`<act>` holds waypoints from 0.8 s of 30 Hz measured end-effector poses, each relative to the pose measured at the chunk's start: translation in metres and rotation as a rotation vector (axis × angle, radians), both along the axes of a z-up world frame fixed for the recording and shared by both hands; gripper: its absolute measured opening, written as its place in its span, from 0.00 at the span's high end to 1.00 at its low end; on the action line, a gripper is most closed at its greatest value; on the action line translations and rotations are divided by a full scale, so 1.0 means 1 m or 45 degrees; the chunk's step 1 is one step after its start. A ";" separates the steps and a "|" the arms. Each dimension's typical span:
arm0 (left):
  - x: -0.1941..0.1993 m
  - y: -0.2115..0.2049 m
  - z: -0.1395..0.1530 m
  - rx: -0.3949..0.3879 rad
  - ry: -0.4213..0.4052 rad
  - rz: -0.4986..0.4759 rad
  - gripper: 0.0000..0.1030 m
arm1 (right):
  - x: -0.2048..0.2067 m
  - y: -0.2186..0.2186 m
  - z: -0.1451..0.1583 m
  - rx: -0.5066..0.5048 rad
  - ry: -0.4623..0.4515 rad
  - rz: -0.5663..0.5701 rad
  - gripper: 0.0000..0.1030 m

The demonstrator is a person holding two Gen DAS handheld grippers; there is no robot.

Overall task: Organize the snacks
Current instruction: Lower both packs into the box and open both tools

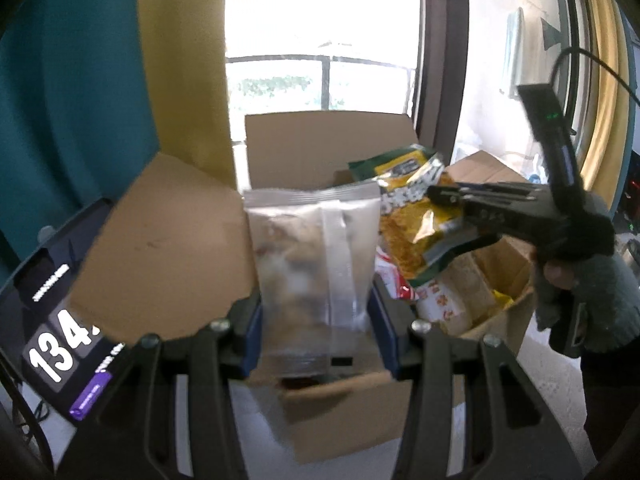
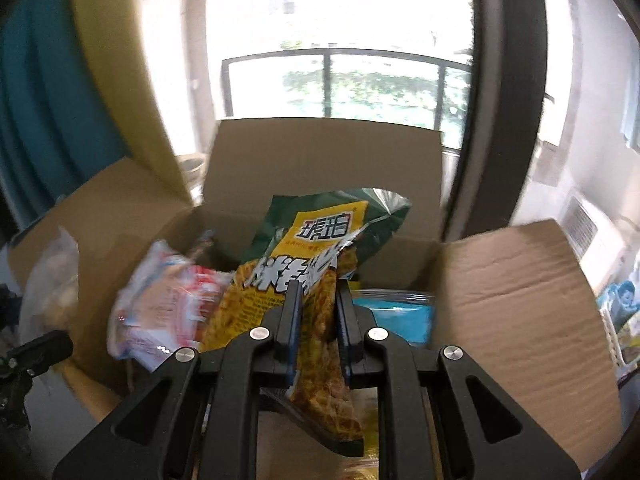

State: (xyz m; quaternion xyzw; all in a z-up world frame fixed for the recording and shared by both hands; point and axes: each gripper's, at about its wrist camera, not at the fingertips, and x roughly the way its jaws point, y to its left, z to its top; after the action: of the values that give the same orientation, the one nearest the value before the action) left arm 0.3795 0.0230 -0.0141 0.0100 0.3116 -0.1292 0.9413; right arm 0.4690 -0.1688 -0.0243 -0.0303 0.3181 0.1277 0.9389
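Left wrist view shows the left gripper (image 1: 316, 312) clamping a clear snack bag (image 1: 312, 268) above the cardboard box (image 1: 320, 148) while the right gripper (image 2: 316, 320) pinches a yellow-green snack bag (image 2: 316, 248), so both bags could collide and slip.

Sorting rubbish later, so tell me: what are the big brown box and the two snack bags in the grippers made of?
Brown open-topped box: corrugated cardboard, matte, creased flaps. Clear snack bag in the left gripper: thin transparent plastic film, contents showing through. Yellow-green snack bag in the right gripper: glossy printed plastic, probably foil-lined, given the silvery edge.
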 end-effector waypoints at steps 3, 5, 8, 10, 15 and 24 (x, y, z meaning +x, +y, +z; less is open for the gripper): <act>0.013 -0.009 -0.007 0.010 0.021 0.003 0.53 | 0.005 -0.020 -0.002 0.043 0.014 -0.037 0.83; 0.021 -0.013 -0.012 0.021 0.028 0.028 0.53 | 0.007 -0.027 -0.002 0.056 0.021 -0.032 0.83; 0.029 -0.015 -0.017 0.024 0.050 0.062 0.53 | 0.009 -0.033 -0.002 0.089 0.027 -0.013 0.79; 0.035 -0.013 -0.020 0.018 0.066 0.095 0.51 | 0.006 -0.033 0.002 0.099 0.014 -0.004 0.59; 0.030 -0.005 -0.017 -0.011 0.077 0.133 0.35 | -0.014 -0.038 0.014 0.117 -0.028 0.010 0.45; 0.004 -0.008 0.004 -0.022 0.013 0.137 0.24 | -0.055 -0.040 0.021 0.104 -0.030 0.022 0.45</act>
State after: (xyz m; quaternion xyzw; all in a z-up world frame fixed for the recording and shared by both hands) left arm 0.3840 0.0154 -0.0098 -0.0157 0.3152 -0.0812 0.9454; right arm 0.4138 -0.2093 -0.0035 0.0039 0.3014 0.1483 0.9419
